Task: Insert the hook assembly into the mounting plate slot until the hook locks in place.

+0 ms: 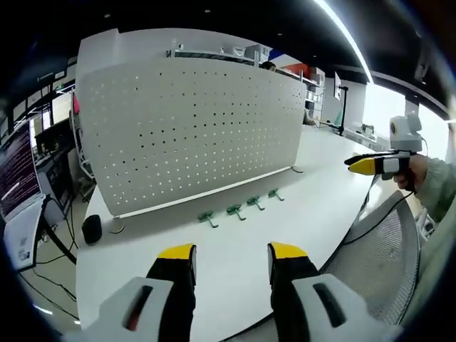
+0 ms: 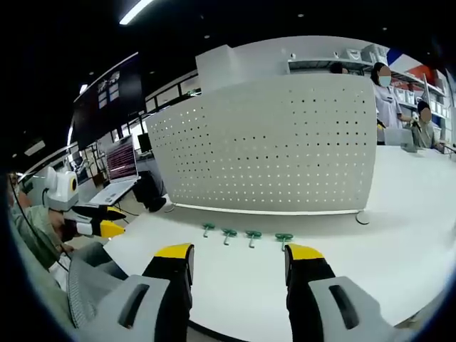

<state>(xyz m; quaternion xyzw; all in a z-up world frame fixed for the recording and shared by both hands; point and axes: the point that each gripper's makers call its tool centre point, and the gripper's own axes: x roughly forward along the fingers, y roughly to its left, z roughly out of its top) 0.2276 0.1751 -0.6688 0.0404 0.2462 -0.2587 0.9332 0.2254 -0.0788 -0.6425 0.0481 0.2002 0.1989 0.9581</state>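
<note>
A white perforated mounting plate (image 1: 192, 128) (image 2: 278, 142) stands upright on the white table (image 1: 235, 263) (image 2: 399, 242). Several green hook assemblies lie in a row in front of it, such as the leftmost hook (image 1: 207, 218) (image 2: 207, 229) and the rightmost hook (image 1: 275, 194) (image 2: 284, 239). My left gripper (image 1: 231, 258) is open, hovering short of the hooks with nothing between its yellow-tipped jaws. My right gripper (image 2: 239, 260) is open too, just before the hook row. The right gripper (image 1: 370, 165) appears at the right in the left gripper view; the left gripper (image 2: 103, 221) appears at the left in the right gripper view.
A black mouse (image 1: 92, 229) lies on the table's left corner. A laptop (image 2: 117, 171) and monitors (image 1: 18, 171) stand off to the left. A mesh chair back (image 1: 377, 249) sits at the table's near edge. People stand behind the plate at the far right (image 2: 388, 92).
</note>
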